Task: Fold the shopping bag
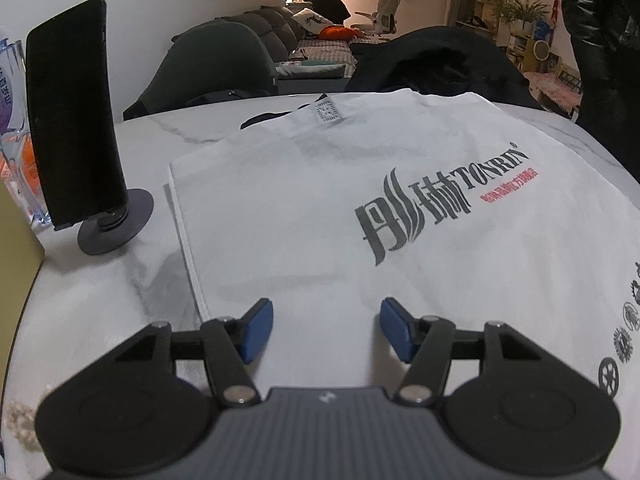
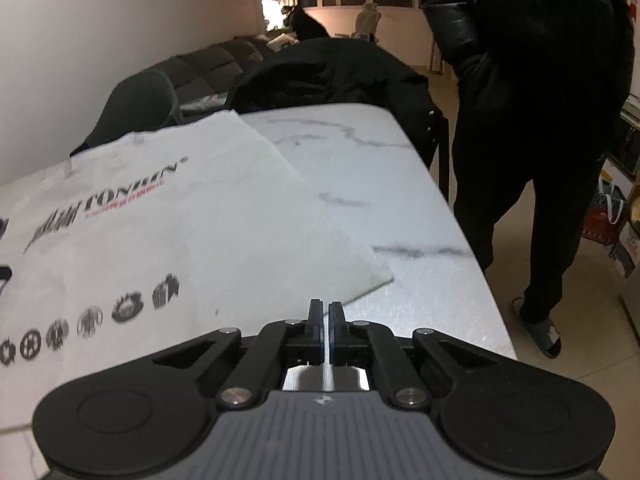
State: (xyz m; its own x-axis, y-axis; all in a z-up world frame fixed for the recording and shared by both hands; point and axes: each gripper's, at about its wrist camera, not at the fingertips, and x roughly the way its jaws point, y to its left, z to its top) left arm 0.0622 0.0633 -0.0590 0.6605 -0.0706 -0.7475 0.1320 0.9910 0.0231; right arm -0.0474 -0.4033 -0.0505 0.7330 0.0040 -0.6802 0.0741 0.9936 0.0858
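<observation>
A white shopping bag [image 1: 344,200] with grey and red printed lettering lies flat on the marble table [image 1: 100,280]. My left gripper [image 1: 326,320] hovers open just above the bag's near edge, blue pads wide apart, nothing between them. In the right wrist view the same bag [image 2: 180,216] spreads to the left, its near right corner just beyond the fingertips. My right gripper [image 2: 325,312] is shut, pads nearly touching, at the bag's near edge; nothing is visibly held between them.
A black phone on a round stand [image 1: 76,136] sits at the table's left, beside a clear printed container [image 1: 12,120]. A black jacket [image 2: 332,76] drapes over a chair behind the table. A person in black [image 2: 532,120] stands by the table's right edge [image 2: 472,236].
</observation>
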